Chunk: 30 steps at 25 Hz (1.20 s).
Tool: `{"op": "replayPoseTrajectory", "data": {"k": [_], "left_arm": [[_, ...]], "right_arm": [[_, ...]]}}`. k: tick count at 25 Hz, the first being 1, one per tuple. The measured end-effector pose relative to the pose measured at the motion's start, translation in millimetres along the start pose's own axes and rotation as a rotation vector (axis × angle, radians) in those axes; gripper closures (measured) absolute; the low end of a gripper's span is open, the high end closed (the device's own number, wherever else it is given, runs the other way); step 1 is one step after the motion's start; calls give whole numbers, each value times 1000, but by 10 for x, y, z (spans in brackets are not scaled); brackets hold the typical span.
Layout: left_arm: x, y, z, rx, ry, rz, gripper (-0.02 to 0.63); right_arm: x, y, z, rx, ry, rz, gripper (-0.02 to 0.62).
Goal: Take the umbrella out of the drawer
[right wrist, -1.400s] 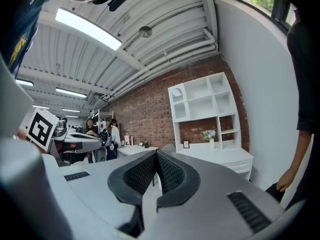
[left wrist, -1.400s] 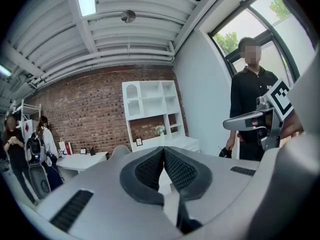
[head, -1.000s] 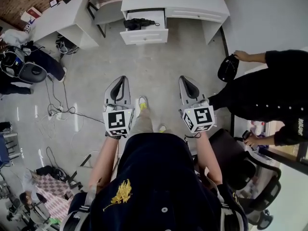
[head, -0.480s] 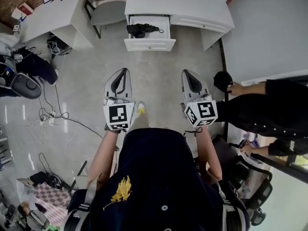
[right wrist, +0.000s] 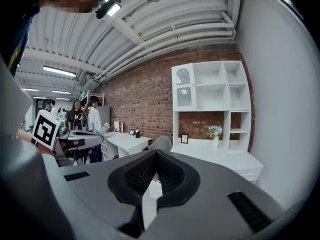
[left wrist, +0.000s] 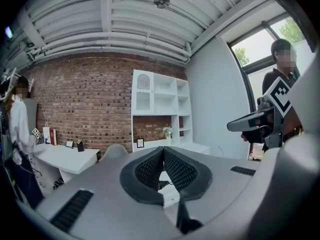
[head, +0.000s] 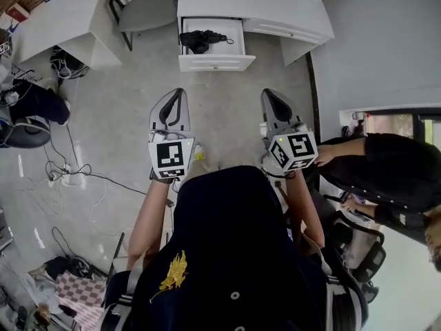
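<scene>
Grey concrete floor (head: 220,109) fills most of the head view. Along the top edge runs a white counter (head: 255,2), its far side cut off by the frame. One drawer (head: 215,62) of it stands pulled open. The umbrella (head: 200,41), black and folded, lies inside, too small for its details to be made out.

The left hand-held gripper (head: 178,92) and the right hand-held gripper (head: 266,93) both point toward the drawer, well apart from it, with only floor between. Each has its pads pressed together at the tips, clamping nothing. In both gripper views the jaws hide most of the drawer, and only a white sliver shows through the gap behind the pads.

The wearer's dark shirt (head: 227,254) hides the floor below. A grey chair (head: 141,2) stands beside the counter, with a second white counter (head: 55,26) at the left and cables (head: 69,174) trailing across the floor. At the right a person in black (head: 393,174) is partly cut off, with a black office chair (head: 358,250) near them. A brick wall (left wrist: 75,109) and white shelves (right wrist: 210,99) rise behind.
</scene>
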<state>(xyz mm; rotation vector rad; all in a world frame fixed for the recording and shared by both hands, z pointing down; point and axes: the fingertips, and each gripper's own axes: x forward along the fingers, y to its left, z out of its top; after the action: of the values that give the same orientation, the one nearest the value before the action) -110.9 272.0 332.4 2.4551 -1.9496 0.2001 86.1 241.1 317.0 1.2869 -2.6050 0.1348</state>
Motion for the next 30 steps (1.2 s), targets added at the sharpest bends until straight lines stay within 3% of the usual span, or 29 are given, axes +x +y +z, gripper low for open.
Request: {"op": "replayPoseTrajectory", "data": {"k": [8, 15, 25, 30], "left_arm": [[363, 243, -91, -12, 6, -18, 588], [799, 301, -171, 40, 15, -16, 588], [1938, 488, -10, 66, 27, 1, 588], [2701, 377, 118, 114, 45, 18, 588]], "right_arm": [[465, -78, -14, 12, 22, -4, 572], [938, -376, 11, 4, -10, 33, 572], [1891, -1020, 239, -18, -11, 145, 572], [2406, -1575, 258, -2, -4, 220, 572]]}}
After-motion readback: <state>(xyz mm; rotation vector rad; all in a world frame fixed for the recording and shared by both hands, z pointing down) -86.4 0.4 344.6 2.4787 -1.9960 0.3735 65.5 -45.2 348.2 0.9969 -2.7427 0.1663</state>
